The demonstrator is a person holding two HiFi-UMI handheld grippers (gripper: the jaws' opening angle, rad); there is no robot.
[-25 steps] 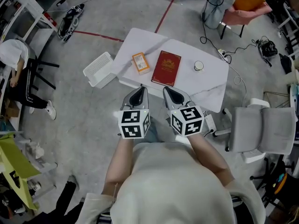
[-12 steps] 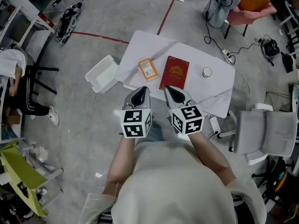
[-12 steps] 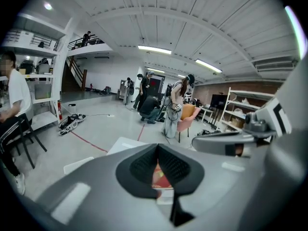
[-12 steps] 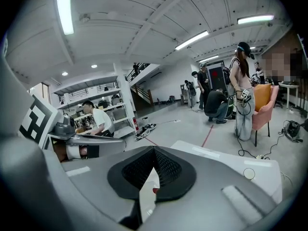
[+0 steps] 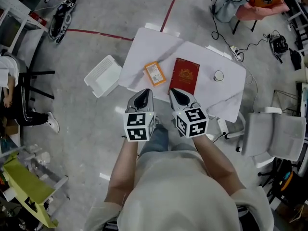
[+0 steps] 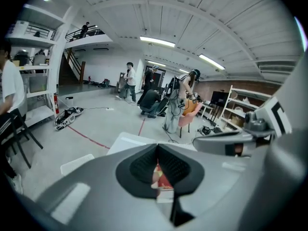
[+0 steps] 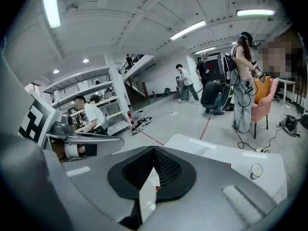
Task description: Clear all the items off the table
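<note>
Approach step: left gripper (image 5: 143, 93) and right gripper (image 5: 176, 93), fingers pressed together and empty, hover beside the white rectangular bench (image 5: 144, 47); the next move probably calls for spreading them over the red hardcover book (image 5: 185, 76).

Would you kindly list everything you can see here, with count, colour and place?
table: one, white, ahead of the person.
box: one, orange, on the table, left of the book.
book: one, red, mid-table, near edge.
round object: one, white, small, on the table, right of the book.
basket: one, white, on the floor left of the table.
office chair: one, white, right of the table.
pink chair: one, far right.
floor line: one, red, beyond the table.
left claw: one, grey, shut, empty, at the table's near edge.
right claw: one, grey, shut, empty, beside it.
</note>
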